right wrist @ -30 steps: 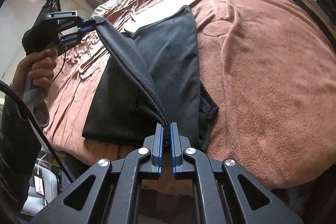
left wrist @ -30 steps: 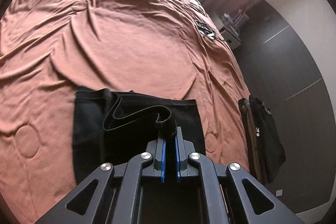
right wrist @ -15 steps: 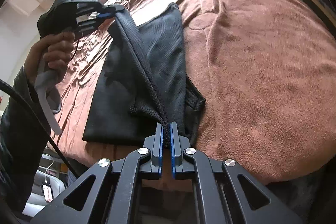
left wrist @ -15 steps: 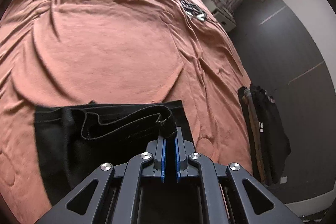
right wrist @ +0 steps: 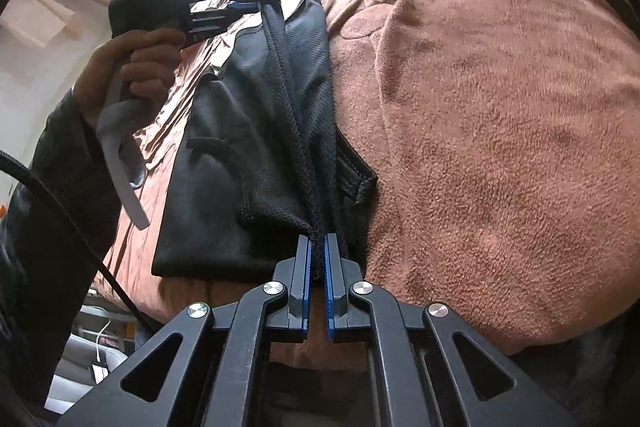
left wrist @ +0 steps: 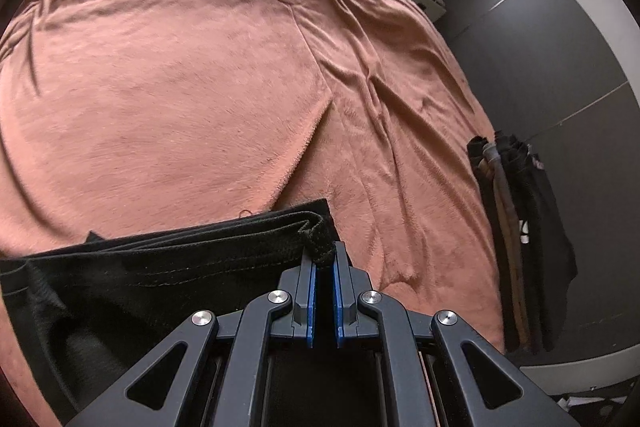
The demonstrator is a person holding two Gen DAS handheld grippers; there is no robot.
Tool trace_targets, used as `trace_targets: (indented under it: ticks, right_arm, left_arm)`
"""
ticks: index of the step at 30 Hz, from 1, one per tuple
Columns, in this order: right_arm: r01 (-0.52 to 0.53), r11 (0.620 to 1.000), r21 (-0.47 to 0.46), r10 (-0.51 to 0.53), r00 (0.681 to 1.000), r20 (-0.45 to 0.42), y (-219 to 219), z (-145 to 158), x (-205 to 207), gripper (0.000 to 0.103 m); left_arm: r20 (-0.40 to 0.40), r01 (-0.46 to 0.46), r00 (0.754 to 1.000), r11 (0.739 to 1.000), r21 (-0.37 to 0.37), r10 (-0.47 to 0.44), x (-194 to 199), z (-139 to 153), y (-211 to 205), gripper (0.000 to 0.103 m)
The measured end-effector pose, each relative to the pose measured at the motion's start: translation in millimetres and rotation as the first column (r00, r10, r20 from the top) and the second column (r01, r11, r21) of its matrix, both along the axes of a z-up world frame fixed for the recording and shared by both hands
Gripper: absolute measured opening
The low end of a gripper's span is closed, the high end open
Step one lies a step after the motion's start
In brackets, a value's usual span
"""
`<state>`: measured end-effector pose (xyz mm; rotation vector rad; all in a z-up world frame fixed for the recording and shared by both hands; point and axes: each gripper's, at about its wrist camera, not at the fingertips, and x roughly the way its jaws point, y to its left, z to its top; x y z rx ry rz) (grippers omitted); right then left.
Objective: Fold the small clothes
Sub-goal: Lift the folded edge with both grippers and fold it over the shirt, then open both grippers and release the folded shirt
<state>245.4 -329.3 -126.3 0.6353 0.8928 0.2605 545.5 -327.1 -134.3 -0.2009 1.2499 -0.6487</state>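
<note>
Now both tongs clamped on black shorts (right wrist: 256, 131): left tongs (left wrist: 323, 259), right tongs (right wrist: 317, 247). Risk: hem slips from thin pinch, fold lands crooked on bed (right wrist: 500, 107).

My shorts (right wrist: 256, 155) lie on the bedspread (right wrist: 500, 107) near the bed's front edge, their edge stretched between my left tool (right wrist: 256, 5) at eleven o'clock and my right tool (right wrist: 318, 247) at six. More clothes (left wrist: 520, 227) hang at three o'clock in the left view.
</note>
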Motion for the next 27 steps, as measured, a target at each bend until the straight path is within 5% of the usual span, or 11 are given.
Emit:
trace_targets:
  ticks: [12,14,16,18,22,25,27]
  right_arm:
    - [0.020,1.000,0.010,-0.020,1.000,-0.011,-4.5,-2.9,1.2,0.002]
    - [-0.002,1.000,0.019,0.002,1.000,0.003,-4.4,-0.9,0.9,0.002]
    - [-0.001,1.000,0.015,0.001,1.000,0.006,-4.5,1.4,0.2,0.003]
    - [-0.005,1.000,-0.006,0.005,1.000,0.010,-2.8,4.6,0.3,0.003]
    - [-0.008,0.999,-0.038,0.008,1.000,0.014,-0.4,8.7,-0.7,0.004]
    - [0.001,0.998,-0.065,0.001,1.000,0.019,0.5,12.7,-3.2,0.011]
    - [0.010,0.996,-0.089,-0.008,1.000,0.025,-1.3,16.3,-6.2,0.031]
  left_arm:
    - [-0.021,0.005,1.000,1.000,0.007,-0.005,18.8,-28.0,-15.6,0.009]
    - [-0.031,0.000,1.000,1.000,-0.005,-0.001,20.5,-26.6,-13.8,0.016]
    - [-0.038,-0.009,0.999,1.000,-0.027,0.008,19.7,-21.6,-7.9,0.041]
    - [-0.015,-0.030,0.999,0.999,-0.032,0.029,17.4,-12.9,1.4,0.054]
    - [0.005,-0.049,0.999,0.999,-0.013,0.049,10.1,-0.9,24.3,0.057]
    - [0.013,-0.057,0.998,0.998,0.008,0.056,0.8,5.1,43.0,0.057]
    - [0.020,-0.068,0.998,0.998,0.014,0.068,-6.2,9.1,55.3,0.057]
